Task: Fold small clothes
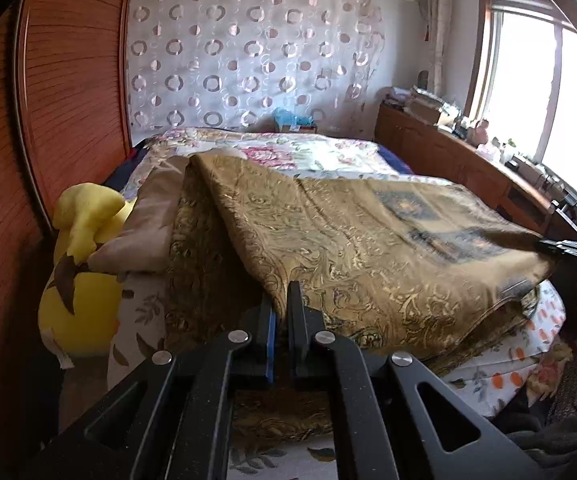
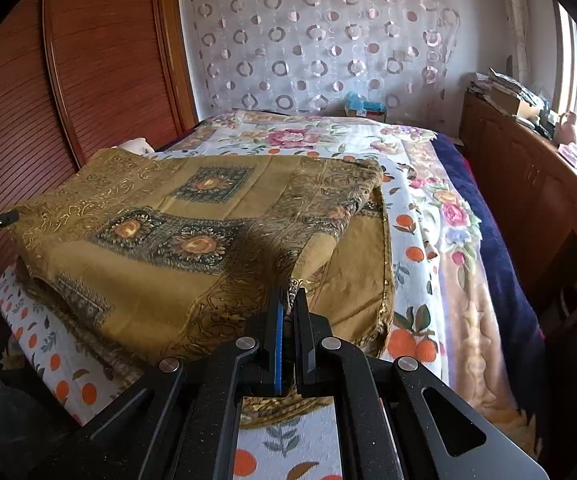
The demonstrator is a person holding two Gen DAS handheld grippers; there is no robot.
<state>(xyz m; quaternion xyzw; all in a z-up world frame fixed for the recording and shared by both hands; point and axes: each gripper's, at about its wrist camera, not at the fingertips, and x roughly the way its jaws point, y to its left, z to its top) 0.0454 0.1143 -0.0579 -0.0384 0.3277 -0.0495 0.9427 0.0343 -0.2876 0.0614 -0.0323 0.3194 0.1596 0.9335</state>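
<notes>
The left gripper (image 1: 282, 296) is pinching the near edge of the gold patterned cloth (image 1: 368, 240), its jaws closed on the fabric at the lower middle of the left wrist view. The right gripper (image 2: 290, 300) is likewise clamping a corner of the same cloth (image 2: 176, 240) at the lower middle of its view. The cloth is lying spread and partly lifted over the bed (image 2: 420, 216), filling the centre of both views. A yellow plush toy (image 1: 84, 264) is sitting at the left, beside the cloth

Two low, close wrist views from opposite cloth (image 1: 368, 240) corners, sharing bed (image 2: 428, 208).
</notes>
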